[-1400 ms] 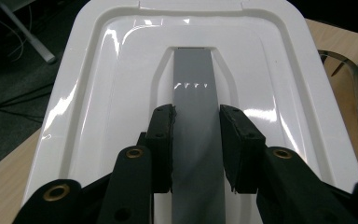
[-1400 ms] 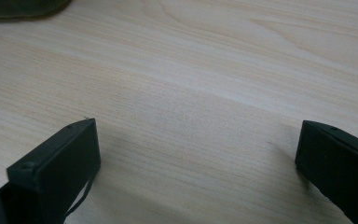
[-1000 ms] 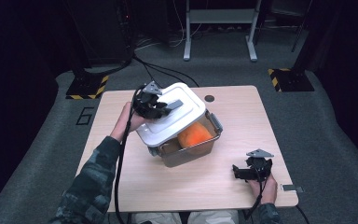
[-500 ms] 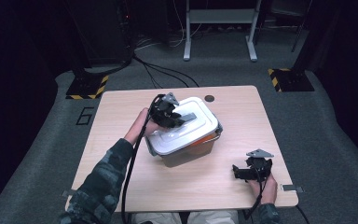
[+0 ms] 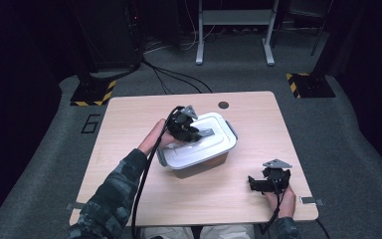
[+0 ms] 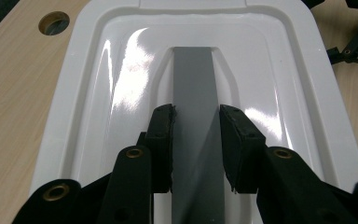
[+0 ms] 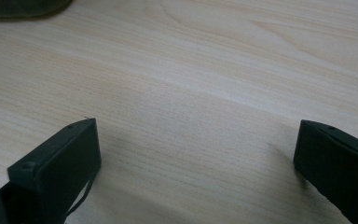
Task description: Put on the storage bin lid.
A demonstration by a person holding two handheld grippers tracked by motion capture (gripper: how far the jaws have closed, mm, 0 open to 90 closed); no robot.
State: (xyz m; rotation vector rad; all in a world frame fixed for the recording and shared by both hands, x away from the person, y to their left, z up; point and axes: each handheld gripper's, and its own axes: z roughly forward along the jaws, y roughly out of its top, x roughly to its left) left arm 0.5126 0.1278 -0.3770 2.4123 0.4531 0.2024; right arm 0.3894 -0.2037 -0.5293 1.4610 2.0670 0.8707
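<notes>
Standing on grey carpet (image 5: 358,149), wooden table (image 5: 129,129) carries a lidded box (image 5: 214,144)

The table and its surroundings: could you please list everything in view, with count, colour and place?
table: one, light wood, centre of the high view
hole: one, round, dark, near the table's far edge
container: one, grey-walled, middle of the table
lid: one, white, lying on the container
handle: one, grey strip, along the lid's middle
stand: one, grey metal, on the floor beyond the table
striped floor plates: two, black and yellow, far left and far right of the table
left gripper: one, black, shut on the handle
right gripper: one, black, open, low over the table's near right
</notes>
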